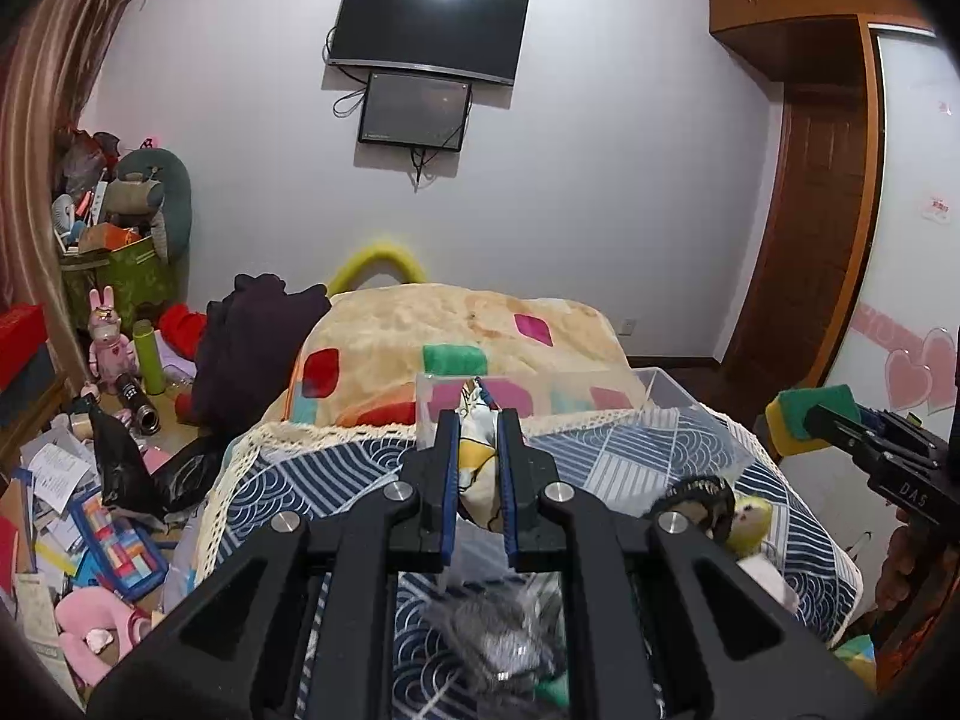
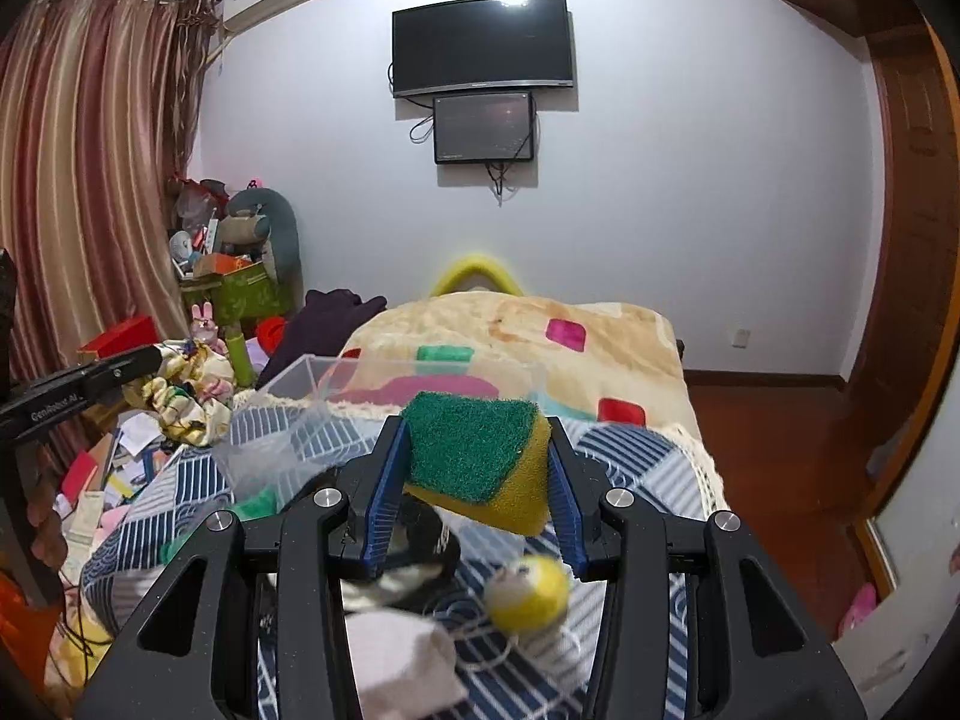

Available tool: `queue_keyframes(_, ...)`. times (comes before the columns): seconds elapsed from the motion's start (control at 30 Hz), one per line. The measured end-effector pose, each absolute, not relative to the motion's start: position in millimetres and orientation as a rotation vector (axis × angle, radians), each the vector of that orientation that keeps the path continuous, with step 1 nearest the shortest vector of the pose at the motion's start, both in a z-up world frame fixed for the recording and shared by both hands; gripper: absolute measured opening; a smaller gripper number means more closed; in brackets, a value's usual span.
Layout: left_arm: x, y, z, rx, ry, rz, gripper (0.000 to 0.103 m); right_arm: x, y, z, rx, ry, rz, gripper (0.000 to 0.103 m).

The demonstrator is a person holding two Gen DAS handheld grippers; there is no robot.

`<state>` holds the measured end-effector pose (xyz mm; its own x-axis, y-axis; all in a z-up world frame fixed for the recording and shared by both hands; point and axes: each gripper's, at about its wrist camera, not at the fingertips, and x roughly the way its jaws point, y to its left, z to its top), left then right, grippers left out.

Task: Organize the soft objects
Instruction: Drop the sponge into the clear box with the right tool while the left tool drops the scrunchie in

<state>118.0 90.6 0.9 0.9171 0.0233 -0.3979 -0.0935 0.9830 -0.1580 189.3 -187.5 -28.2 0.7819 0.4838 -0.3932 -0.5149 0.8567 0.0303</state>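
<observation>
Bedroom with a wall-mounted television [image 2: 483,45]; a bed [image 2: 636,468] under a blue patterned cover carries a clear plastic box [image 2: 312,387] near its far edge. Left gripper [image 1: 479,456], jaws pinching a floral scrunchie [image 1: 477,462], apparently fabric. Right gripper [image 2: 477,462], jaws clamping a green-and-yellow sponge [image 2: 474,450] above the bed.

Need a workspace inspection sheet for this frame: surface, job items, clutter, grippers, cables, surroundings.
Surface: bed with blue patterned cover.
Job's things: sponge and printed scrunchie held above the bed; clear box on the bed; small yellow plush and white cloth loose on the cover.
Clutter: papers and toys on the floor beside the bed.
Grippers: left gripper shut on scrunchie; right gripper shut on sponge.
Cables: dangling under the wall screens.
Surroundings: curtain, wooden door.
</observation>
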Motion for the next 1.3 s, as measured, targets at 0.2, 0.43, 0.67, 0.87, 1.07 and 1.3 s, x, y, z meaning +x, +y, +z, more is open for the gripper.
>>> queue_keyframes(0.2, 149.9, 82.7, 3.5, -0.127, 0.443, 0.05, 0.011, 209.4, -180.3, -25.9, -0.101, 0.419, 0.544, 0.04)
queue_keyframes(0.43, 178.4, 72.9, -6.2, -0.102, 0.498, 0.033, 0.011, 233.1, -167.1, -38.1, -0.125, 0.491, 0.556, 0.04)
queue_keyframes(0.67, 209.1, 75.2, -30.9, -0.138, 0.618, 0.01, 0.011, 261.6, -150.2, -57.2, -0.172, 0.613, 0.569, 0.04)
queue_keyframes(0.87, 224.8, 69.7, -50.6, -0.118, 0.693, 0.002, 0.011, 275.5, -146.6, -70.9, -0.223, 0.691, 0.567, 0.04)
queue_keyframes(1.07, 234.9, 63.9, -61.1, -0.085, 0.732, -0.001, 0.011, 277.3, -143.3, -70.3, -0.261, 0.701, 0.569, 0.042)
queue_keyframes(1.3, 233.0, 57.7, -62.5, -0.04, 0.73, 0.028, 0.033, 276.6, -141.5, -70.4, -0.287, 0.698, 0.581, 0.045)
